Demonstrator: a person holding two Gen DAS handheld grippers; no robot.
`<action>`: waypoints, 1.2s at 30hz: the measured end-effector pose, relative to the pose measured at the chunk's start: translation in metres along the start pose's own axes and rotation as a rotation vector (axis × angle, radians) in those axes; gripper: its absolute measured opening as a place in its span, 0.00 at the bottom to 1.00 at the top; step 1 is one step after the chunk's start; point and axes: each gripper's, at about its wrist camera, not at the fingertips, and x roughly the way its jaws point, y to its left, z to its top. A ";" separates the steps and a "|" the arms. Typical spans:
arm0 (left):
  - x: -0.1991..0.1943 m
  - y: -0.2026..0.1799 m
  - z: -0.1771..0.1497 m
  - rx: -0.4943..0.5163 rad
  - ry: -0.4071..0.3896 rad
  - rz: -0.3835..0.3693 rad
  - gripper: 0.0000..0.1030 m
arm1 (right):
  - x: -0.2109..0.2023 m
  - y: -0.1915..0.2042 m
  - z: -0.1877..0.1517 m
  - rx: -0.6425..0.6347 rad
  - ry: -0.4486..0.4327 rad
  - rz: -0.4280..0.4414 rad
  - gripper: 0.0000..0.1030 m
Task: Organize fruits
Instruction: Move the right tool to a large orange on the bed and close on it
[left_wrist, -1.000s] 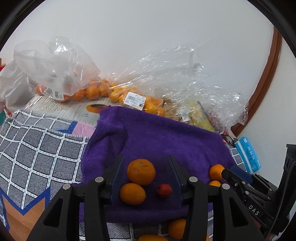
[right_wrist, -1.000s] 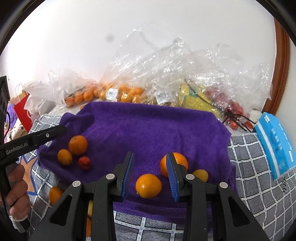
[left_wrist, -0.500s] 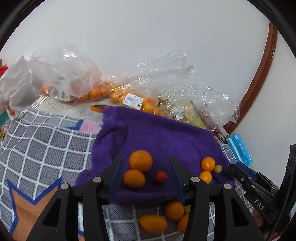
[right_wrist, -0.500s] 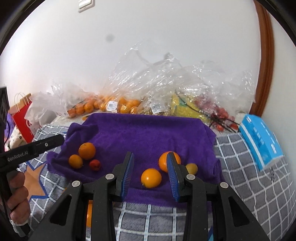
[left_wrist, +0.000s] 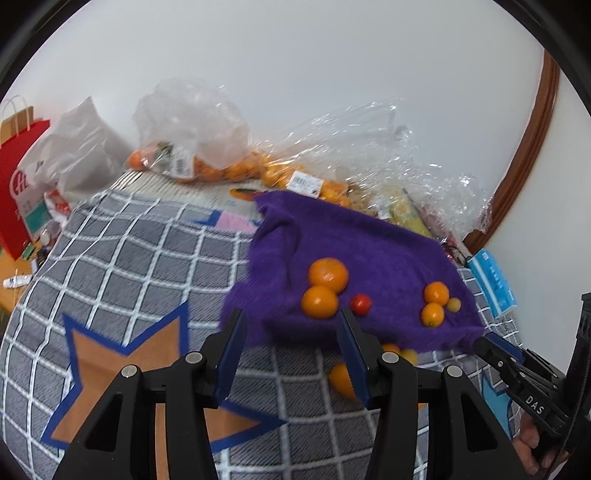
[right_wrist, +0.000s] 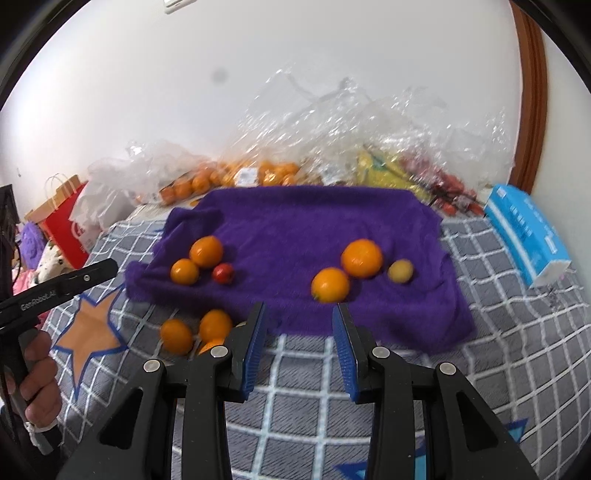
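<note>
Two handheld grippers hover over a grey checked blanket, both empty. The left gripper (left_wrist: 291, 350) has its jaws parted with nothing between them; the right gripper (right_wrist: 297, 345) is likewise released and holds nothing.

The fruit sits in two small groups on a purple towel (right_wrist: 295, 221). On the left, a large orange (right_wrist: 206, 251) touches a smaller orange (right_wrist: 184, 271), with a small red fruit (right_wrist: 222, 273) just beside them. On the right, two oranges (right_wrist: 346, 271) touch, with a small yellow fruit (right_wrist: 400, 271) near. A few loose oranges (right_wrist: 195, 330) lie off the towel on the blanket, near its front edge.

The risks appear to lie in the round fruit and soft bedding. A jaw nudging one orange would likely roll its neighbour away, and the towel's rumpled edge could tip fruit off. The loose oranges sit partly hidden behind the jaws, so a blind reach may knock them. The red fruit looks soft and could bruise under a hard squeeze.
</note>
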 end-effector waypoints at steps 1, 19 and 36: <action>-0.001 0.002 -0.002 -0.002 0.003 0.002 0.46 | 0.002 0.003 -0.004 -0.003 0.011 0.009 0.36; 0.022 0.030 -0.042 -0.026 0.067 0.059 0.46 | 0.031 0.045 -0.027 -0.072 0.100 0.076 0.36; 0.022 0.027 -0.046 -0.006 0.067 0.061 0.46 | 0.053 0.058 -0.040 -0.119 0.086 0.002 0.40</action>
